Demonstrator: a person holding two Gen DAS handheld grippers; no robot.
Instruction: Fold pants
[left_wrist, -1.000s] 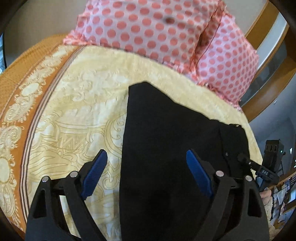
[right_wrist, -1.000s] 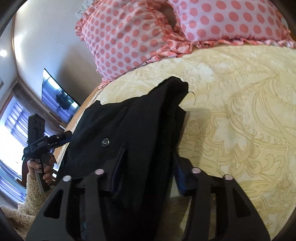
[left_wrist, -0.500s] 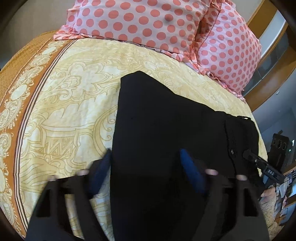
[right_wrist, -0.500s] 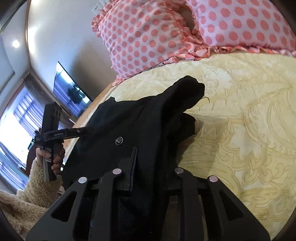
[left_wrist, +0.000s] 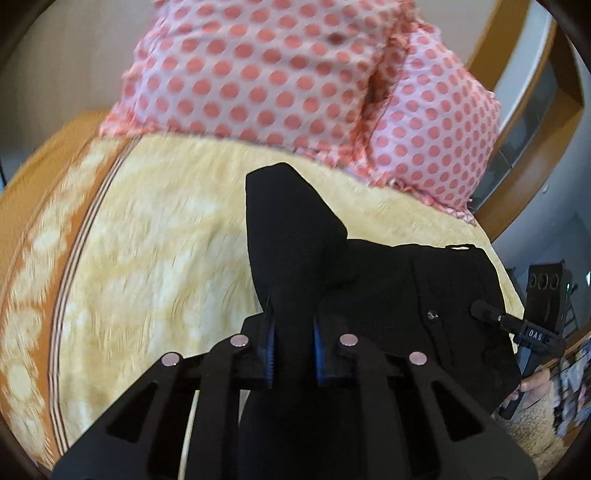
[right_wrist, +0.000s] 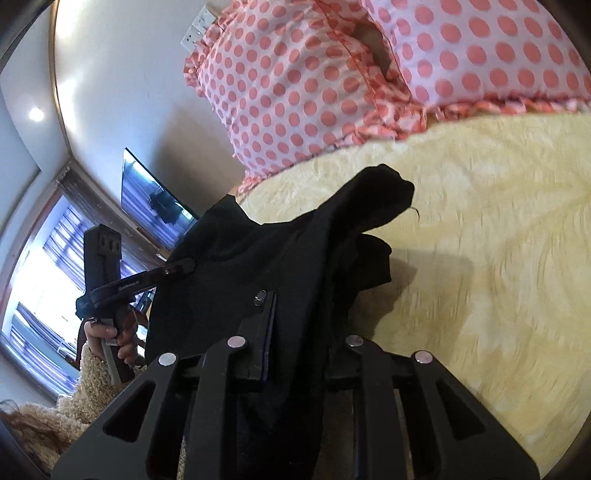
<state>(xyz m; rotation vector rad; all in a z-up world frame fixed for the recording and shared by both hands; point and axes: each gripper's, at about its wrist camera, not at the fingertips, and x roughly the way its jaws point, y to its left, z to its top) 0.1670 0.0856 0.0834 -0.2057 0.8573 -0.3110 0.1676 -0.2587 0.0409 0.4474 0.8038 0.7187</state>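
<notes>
The black pants (left_wrist: 373, 280) lie on a yellow patterned bedspread (left_wrist: 155, 258). My left gripper (left_wrist: 293, 347) is shut on a fold of the pants and lifts it off the bed. My right gripper (right_wrist: 299, 332) is shut on the pants (right_wrist: 280, 258) near the waistband button (right_wrist: 260, 296), and the cloth hangs bunched between its fingers. The right gripper shows in the left wrist view (left_wrist: 491, 314) at the waist edge. The left gripper shows in the right wrist view (right_wrist: 181, 266) at the pants' far edge.
Two pink pillows with red dots (left_wrist: 303, 74) lie at the head of the bed, just beyond the pants. A wooden bed frame (left_wrist: 532, 122) runs at the right. An orange border (left_wrist: 48, 229) edges the bedspread. A wall TV (right_wrist: 155, 195) and a window are at the left.
My left gripper closed on the pants and raised the cloth. My right gripper stayed shut and lifted too. The pants went from lying flat to being bunched up and pulled off the bed.
</notes>
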